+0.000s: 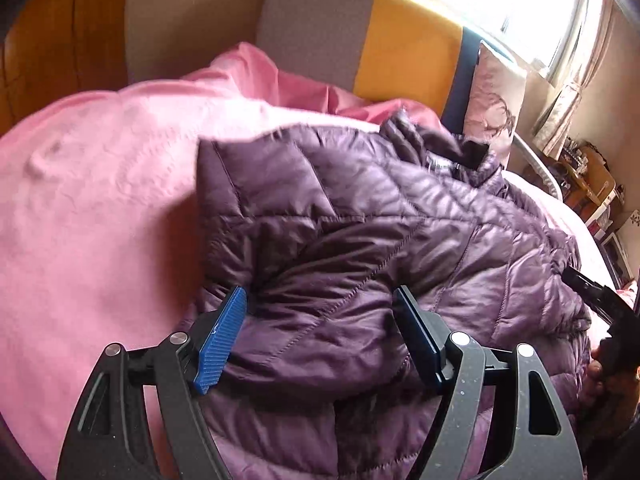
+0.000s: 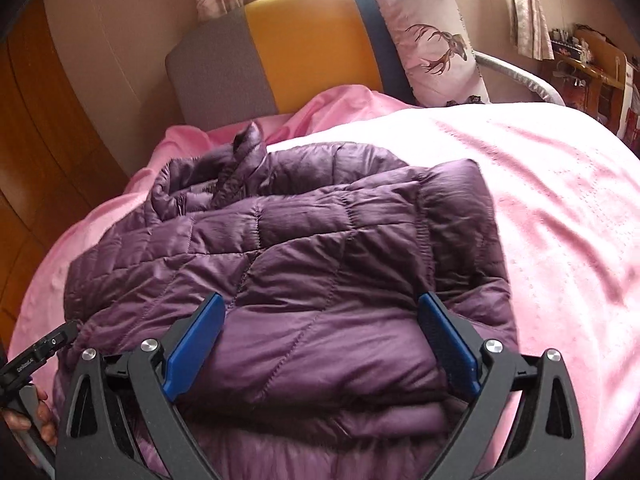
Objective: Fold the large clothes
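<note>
Both grippers hang just over the quilted purple puffer jacket [image 1: 360, 248], blue-padded jaws spread wide and holding nothing. From where I stand, the left gripper [image 1: 320, 336] hovers over the jacket's near edge by a folded panel, and the right gripper [image 2: 320, 344] sits over the bunched near hem. That jacket [image 2: 280, 248] lies partly folded on the pink bedspread [image 2: 560, 208], collar towards the grey, yellow and navy headboard [image 2: 304, 40]. A deer-print pillow [image 2: 432, 40] leans against the headboard.

Small white letters sit on the other gripper's black body [image 2: 30, 364], far left of the right gripper [image 2: 320, 344]; too blurry to read.
</note>
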